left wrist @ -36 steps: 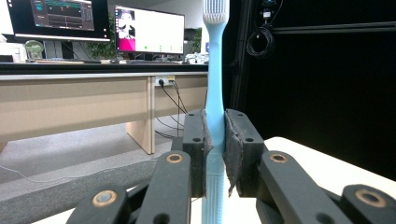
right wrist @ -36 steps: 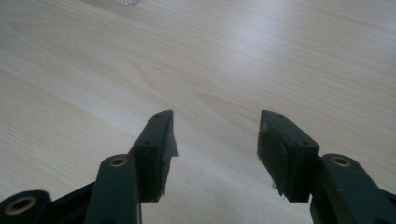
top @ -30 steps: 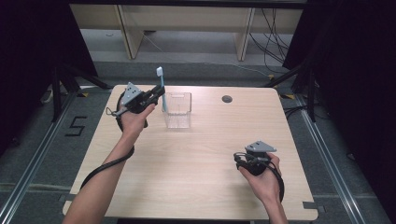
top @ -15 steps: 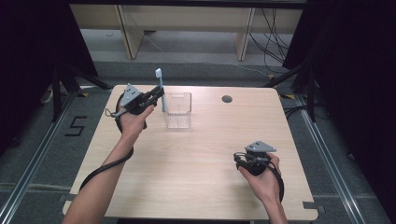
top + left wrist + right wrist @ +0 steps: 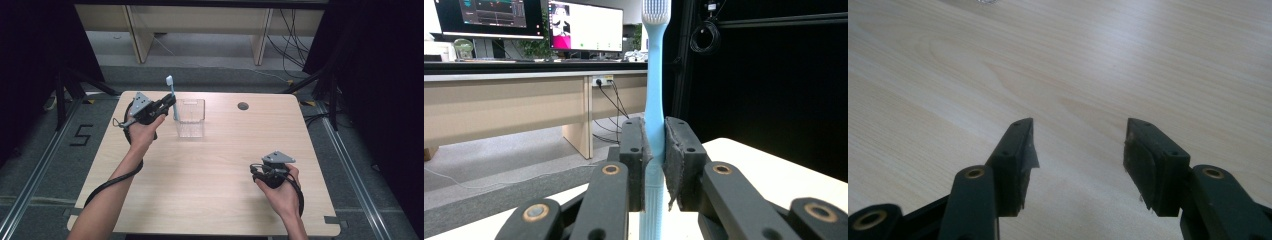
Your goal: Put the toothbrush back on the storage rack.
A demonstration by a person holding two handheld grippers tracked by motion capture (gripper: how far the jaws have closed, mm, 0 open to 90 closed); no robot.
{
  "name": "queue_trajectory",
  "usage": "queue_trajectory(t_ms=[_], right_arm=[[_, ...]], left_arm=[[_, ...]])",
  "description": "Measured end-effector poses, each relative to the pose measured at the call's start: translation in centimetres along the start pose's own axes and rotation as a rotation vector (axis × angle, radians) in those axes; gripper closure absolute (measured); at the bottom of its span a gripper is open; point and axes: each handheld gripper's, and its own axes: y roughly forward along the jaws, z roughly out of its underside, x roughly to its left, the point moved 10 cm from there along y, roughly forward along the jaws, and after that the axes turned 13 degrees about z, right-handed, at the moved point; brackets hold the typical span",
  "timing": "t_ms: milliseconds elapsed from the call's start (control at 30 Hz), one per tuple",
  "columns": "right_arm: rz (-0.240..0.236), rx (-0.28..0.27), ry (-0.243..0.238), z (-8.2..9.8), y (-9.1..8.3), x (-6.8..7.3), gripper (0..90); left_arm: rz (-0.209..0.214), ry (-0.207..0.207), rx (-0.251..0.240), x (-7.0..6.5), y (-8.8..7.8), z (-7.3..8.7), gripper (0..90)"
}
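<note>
A light blue toothbrush (image 5: pixel 655 90) with white bristles stands upright, and my left gripper (image 5: pixel 654 150) is shut on its handle. In the high view this toothbrush (image 5: pixel 171 95) rises beside the left wall of a clear plastic box (image 5: pixel 190 119) at the table's back left, held by the left gripper (image 5: pixel 167 104). Near the front right of the table my right gripper (image 5: pixel 256 170) rests low over the wood. Its jaws stand open in the right gripper view (image 5: pixel 1078 150), nothing between them.
The light wooden table (image 5: pixel 210 200) has a small round dark hole (image 5: pixel 243 106) near its back edge. A cable trails from each gripper along the forearms. Desks with monitors (image 5: pixel 584 25) stand beyond the table; dark curtains flank both sides.
</note>
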Motion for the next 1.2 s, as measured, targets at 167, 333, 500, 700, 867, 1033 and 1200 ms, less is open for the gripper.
queue_trajectory(t_ms=[167, 333, 500, 700, 867, 1033, 1200], right_arm=[[0.001, 0.009, 0.009, 0.1, 0.0, 0.0, 46.6], [0.001, 0.008, 0.007, 0.1, 0.0, 0.0, 46.5], [0.001, 0.008, 0.007, 0.1, 0.0, 0.0, 46.5], [-0.006, 0.007, 0.001, 0.1, 0.1, 0.1, 46.5], [-0.005, 0.007, 0.001, 0.1, 0.1, 0.1, 46.5], [-0.008, 0.009, 0.000, 0.1, 0.1, 0.2, 46.5], [-0.003, 0.012, 0.012, 0.2, 0.1, 0.3, 46.5]], left_arm=[[-0.002, 0.003, 0.006, -0.1, 0.0, 0.3, 78.6], [-0.009, -0.004, 0.020, -0.1, -0.1, 0.8, 78.6], [-0.014, -0.011, 0.028, -0.1, -0.4, 1.1, 78.6], [-0.010, -0.010, 0.044, -0.1, -0.5, 1.8, 78.4], [-0.010, -0.014, 0.063, -0.3, -0.5, 2.5, 78.4], [-0.014, -0.012, 0.093, -0.3, -0.5, 3.2, 78.3], [-0.011, -0.008, 0.110, -0.5, -0.3, 3.6, 78.3]])
